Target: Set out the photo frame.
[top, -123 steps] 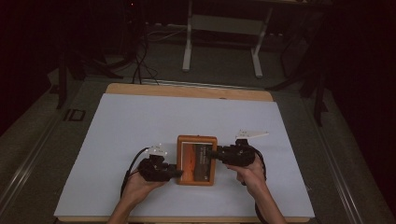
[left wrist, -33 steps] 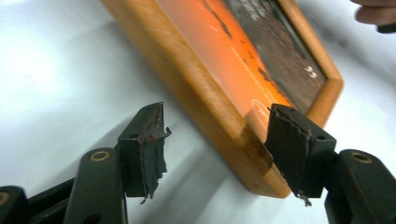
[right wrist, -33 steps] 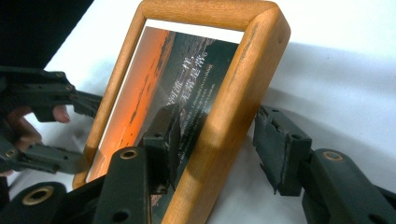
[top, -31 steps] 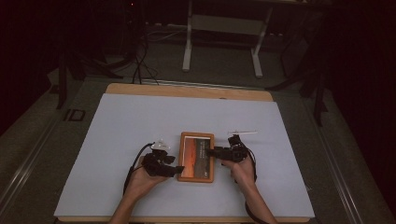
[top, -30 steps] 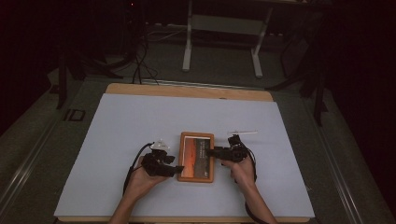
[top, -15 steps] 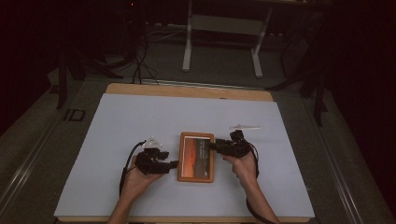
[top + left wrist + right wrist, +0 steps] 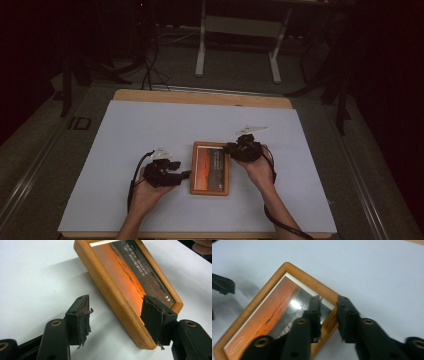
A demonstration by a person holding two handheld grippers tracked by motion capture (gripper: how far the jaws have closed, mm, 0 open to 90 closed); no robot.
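The step in hand looks like gripping a rectangular picture frame of orange-brown wood, with a sunset print behind glass, which lies flat on the white-covered worktop.

The right tongs straddle the frame's wooden rail near one corner: one jaw stands over the glass inside the rail, the other outside it on the worktop side. Their jaws have just been closing, with the rail between them, and they now stand narrow. Whether the pads already press the wood I cannot tell; a little gap seems to remain beside the outer jaw.

The left tongs are apart, and their jaws too have just been closing a little. The frame's near corner and long rail lie between them, close to the jaw that shows on the right of the left gripper view and well clear of the other; neither pad presses on it.

In my judgement the next move calls for the right tongs to finish their pinch on the rail squarely, so the smooth wood does not slip, before any lift.
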